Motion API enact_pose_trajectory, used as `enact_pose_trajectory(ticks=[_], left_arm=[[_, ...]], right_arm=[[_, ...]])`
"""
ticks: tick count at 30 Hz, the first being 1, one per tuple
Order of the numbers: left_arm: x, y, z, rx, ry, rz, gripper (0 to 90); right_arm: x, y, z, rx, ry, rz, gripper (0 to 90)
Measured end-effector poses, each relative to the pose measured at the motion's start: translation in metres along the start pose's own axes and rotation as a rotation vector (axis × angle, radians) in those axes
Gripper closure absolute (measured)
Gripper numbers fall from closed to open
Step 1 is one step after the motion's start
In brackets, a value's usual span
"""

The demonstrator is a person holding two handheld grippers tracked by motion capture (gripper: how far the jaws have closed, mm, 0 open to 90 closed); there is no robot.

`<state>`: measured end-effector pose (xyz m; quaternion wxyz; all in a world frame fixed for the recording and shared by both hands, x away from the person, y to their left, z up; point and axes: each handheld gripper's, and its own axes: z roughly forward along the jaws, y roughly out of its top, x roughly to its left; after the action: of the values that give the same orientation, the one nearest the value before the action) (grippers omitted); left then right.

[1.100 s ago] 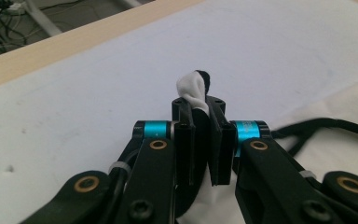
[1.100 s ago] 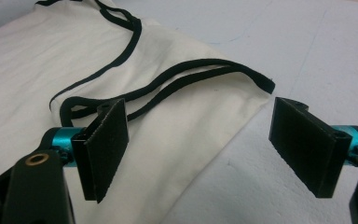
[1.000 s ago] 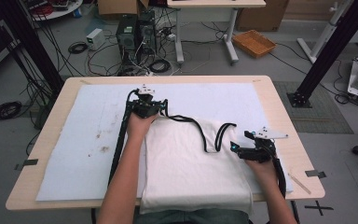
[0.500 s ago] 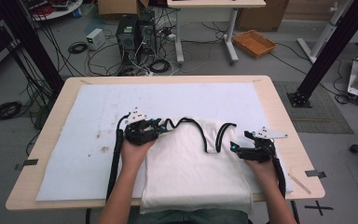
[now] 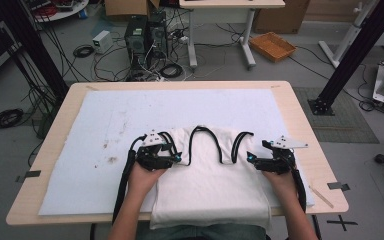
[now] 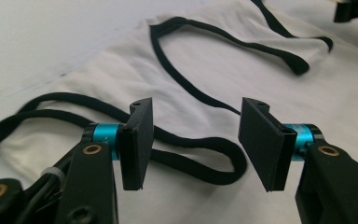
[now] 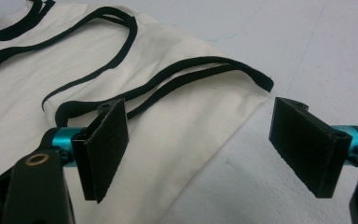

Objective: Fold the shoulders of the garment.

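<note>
Folding a white top with black trim on a white mat laid over the table; the top lies flat in front of the person, its hem hanging over the near edge.

Left gripper at the top's left shoulder, jaws apart and just been opening, nothing pressed between the pads. Black strap lying loose on the cloth just ahead of and below the gap between those jaws, curled in a loop.

Right gripper at the opposite shoulder, jaws standing wide, nothing held. Cloth edge and right strap just ahead of it and toward its left pad, bare mat under the right pad.

Risks from here, as judgement:
- Released left strap curled rather than flat; a fold made over it likely to leave a lump or a crooked shoulder line.
- Closing the left jaws again where they are could catch only the strap, not the cloth beneath, so a pull would drag the trim and skew the top.
- Right jaws straddling the cloth edge; a shallow bite there may slip off, or pinch the mat along with the cloth and lift both.
- Hem hanging over the table edge could pull the whole top toward the person if both shoulders are lifted at once.
</note>
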<state>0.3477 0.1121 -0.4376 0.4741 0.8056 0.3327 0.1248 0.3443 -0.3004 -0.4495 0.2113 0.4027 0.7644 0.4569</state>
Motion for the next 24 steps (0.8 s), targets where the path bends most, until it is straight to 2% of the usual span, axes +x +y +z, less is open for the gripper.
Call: enact_pose_trajectory(ticks=[2,4,6,7,9,12,19,24], left_arm=[[-0.001,-0.002,0.005,0.036,-0.002,0.023,48.5],[-0.001,-0.005,0.01,0.083,0.02,0.026,51.0],[-0.001,-0.006,0.011,0.1,0.023,0.031,58.9],[-0.004,-0.008,0.013,0.114,0.023,0.056,58.9],[-0.008,-0.008,0.012,0.117,0.025,0.088,73.1],[-0.01,-0.009,0.011,0.112,0.021,0.096,82.3],[-0.009,-0.007,-0.009,0.059,-0.004,0.081,84.5],[-0.011,-0.009,-0.017,0.054,-0.041,0.06,84.5]], right_arm=[[0.0,0.0,0.0,0.0,0.0,0.0,20.0],[0.0,0.0,0.0,0.0,0.0,-0.001,20.0],[0.0,0.0,0.0,0.0,0.001,0.0,20.0],[0.0,0.0,0.0,0.0,0.0,0.0,20.0],[0.0,0.0,0.0,0.0,0.001,-0.001,20.0],[0.0,0.0,0.0,0.0,0.001,0.002,20.0],[0.0,0.0,0.0,0.0,0.004,0.001,20.0],[0.0,0.0,0.0,0.0,0.003,0.003,20.0]])
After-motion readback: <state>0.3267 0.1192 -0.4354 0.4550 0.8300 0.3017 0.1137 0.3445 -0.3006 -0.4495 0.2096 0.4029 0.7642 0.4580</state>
